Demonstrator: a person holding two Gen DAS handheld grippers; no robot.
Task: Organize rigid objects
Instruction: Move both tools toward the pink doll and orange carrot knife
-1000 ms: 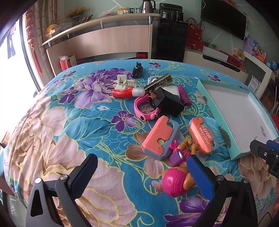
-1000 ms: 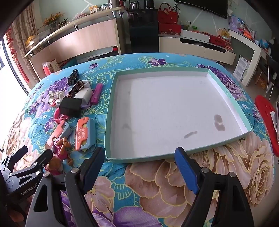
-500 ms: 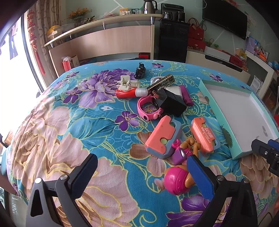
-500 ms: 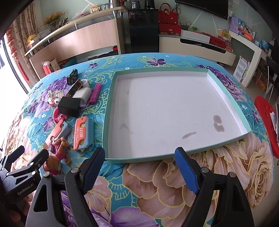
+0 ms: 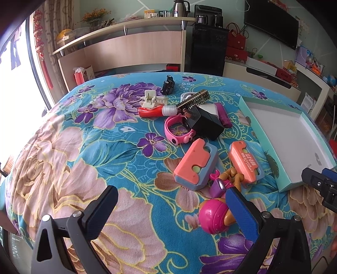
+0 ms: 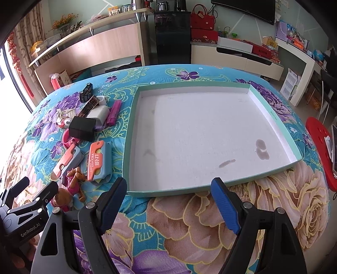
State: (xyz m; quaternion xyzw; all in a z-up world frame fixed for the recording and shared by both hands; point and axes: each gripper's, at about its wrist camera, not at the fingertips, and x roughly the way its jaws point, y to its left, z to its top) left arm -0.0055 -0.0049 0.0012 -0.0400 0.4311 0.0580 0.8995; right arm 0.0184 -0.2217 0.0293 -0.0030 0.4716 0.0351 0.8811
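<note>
Hovering unchanged since a second ago: left gripper (image 5: 171,207) and right gripper (image 6: 168,202) fingers spread, empty; tray (image 6: 273,120) bare, toys (image 5: 195,164) at nine o'clock untouched.

Room behind the floral bedspread (image 5: 63,168)
Upper frame: black cabinet (image 5: 207,52), wall television (image 5: 271,29), red bags (image 6: 203,21), kettle (image 5: 179,8) on a curved shelf (image 5: 126,27).

The black charger (image 5: 205,124) covers part of the pink watch (image 5: 178,131) and the white box (image 6: 99,113), while the right gripper (image 5: 319,185) is cut off by the frame edge
</note>
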